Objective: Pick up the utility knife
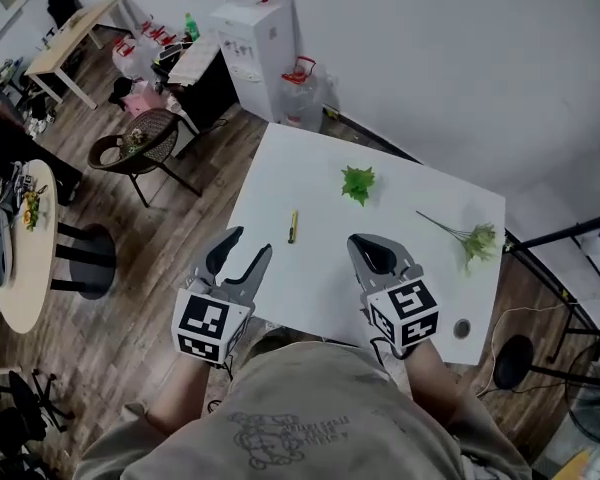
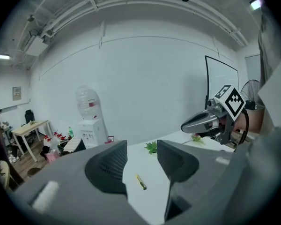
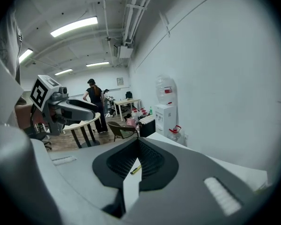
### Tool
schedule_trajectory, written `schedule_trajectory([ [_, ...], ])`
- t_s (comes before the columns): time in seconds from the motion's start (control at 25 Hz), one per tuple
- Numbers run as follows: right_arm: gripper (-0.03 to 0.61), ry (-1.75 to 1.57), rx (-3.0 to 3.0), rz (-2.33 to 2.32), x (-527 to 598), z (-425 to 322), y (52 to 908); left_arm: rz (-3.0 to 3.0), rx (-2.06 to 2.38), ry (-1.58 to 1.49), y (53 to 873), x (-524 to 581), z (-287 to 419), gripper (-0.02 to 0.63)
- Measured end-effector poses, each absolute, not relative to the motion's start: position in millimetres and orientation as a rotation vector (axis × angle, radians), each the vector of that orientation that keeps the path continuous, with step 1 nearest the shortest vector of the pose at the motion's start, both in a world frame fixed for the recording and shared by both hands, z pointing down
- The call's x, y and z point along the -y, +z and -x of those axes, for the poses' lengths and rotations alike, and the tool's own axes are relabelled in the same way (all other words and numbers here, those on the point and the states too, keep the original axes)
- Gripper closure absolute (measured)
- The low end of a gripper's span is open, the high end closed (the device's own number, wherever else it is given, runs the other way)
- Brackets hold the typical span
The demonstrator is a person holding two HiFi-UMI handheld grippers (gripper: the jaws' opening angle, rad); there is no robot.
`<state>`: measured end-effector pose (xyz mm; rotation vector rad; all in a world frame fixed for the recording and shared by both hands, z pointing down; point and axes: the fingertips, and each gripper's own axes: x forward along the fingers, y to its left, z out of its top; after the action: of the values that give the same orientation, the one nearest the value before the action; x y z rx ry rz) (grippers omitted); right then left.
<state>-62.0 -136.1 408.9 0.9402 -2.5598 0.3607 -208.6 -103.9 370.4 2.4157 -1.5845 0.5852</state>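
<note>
A slim yellow utility knife (image 1: 293,226) lies flat on the white table, untouched

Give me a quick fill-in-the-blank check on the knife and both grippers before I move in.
1. The knife lies on the ___ table.
2. The left gripper has its jaws ___, with nothing held between them.
3. The right gripper has its jaws ___.
4. In the head view, the leaf sits to the knife's ___.

Missing words: white; apart; together; right
</note>
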Motion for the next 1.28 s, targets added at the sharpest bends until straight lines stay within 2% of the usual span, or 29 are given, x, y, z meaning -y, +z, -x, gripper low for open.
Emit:
schedule_trajectory([
  [0.36, 0.549, 0.420, 2.464, -1.153, 140.1, 77.7, 408.2, -2.561, 1.357, 0.612, 379.1, 133.7, 224.0, 0.419],
  [0.76, 0.549, 0.438, 2.411, -1.197, 141.1, 77.6, 421.0, -2.509, 1.317, 0.537, 394.9, 151.1, 225.2, 0.419],
  [1.28, 0.549, 0.535, 2.355, -1.189, 154.9, 67.9, 469.7, -2.366, 1.309, 0.589, 463.3, 175.5, 219.4, 0.419],
])
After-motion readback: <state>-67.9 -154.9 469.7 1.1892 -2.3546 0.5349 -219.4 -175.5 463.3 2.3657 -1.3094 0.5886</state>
